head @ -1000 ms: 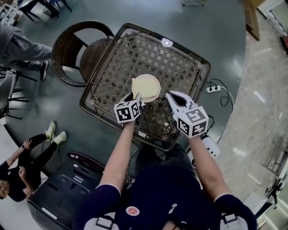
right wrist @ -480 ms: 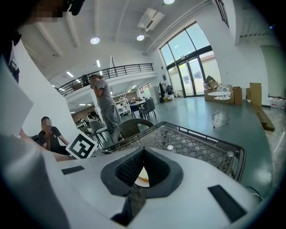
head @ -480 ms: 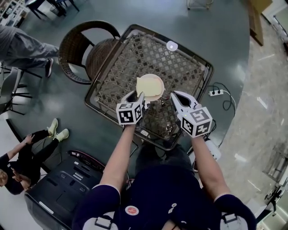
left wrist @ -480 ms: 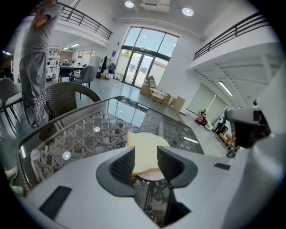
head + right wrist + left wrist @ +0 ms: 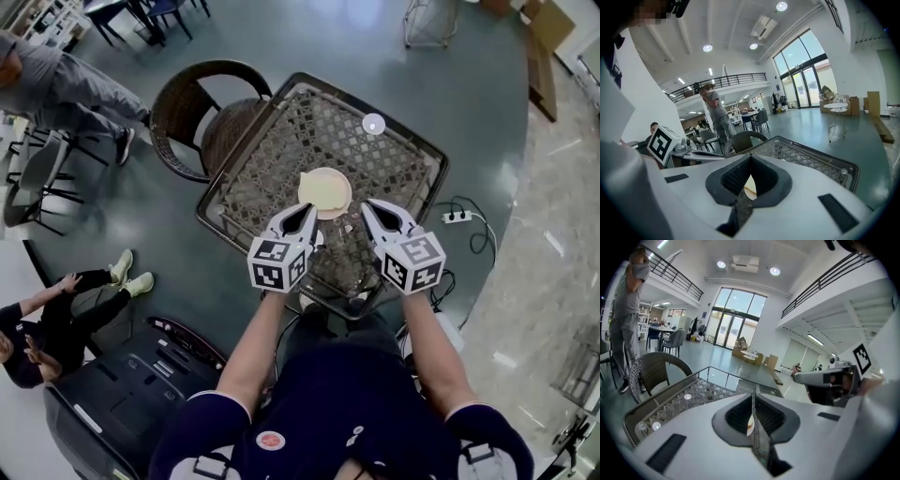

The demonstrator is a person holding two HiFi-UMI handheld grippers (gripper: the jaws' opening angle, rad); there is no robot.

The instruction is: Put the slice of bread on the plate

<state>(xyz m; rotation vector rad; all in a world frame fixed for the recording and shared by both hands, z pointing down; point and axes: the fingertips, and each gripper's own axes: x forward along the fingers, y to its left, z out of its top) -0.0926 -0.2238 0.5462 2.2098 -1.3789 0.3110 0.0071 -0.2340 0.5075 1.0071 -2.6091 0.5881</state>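
Note:
A pale slice of bread (image 5: 323,189) lies on a round cream plate (image 5: 344,205) near the front of the glass-topped wicker table (image 5: 272,159). My left gripper (image 5: 310,210) hovers just in front of the plate's left side. Its jaws are closing and look together at the tips, with nothing between them. My right gripper (image 5: 367,206) hangs at the plate's front right, jaws together and empty. In the left gripper view the fingertips (image 5: 753,394) meet, and a sliver of the plate (image 5: 749,425) shows behind them. The right gripper view shows its fingertips (image 5: 750,158) meeting in the same way.
A dark wicker chair (image 5: 202,117) stands at the table's left corner. A small white disc (image 5: 373,123) sits on the far part of the table. A power strip (image 5: 457,217) lies on the floor to the right, a black case (image 5: 122,398) at lower left. People are at the left.
The left gripper has lifted away from the plate's edge and its open jaws have come together. The right gripper rose slightly. The bread stays on the plate.

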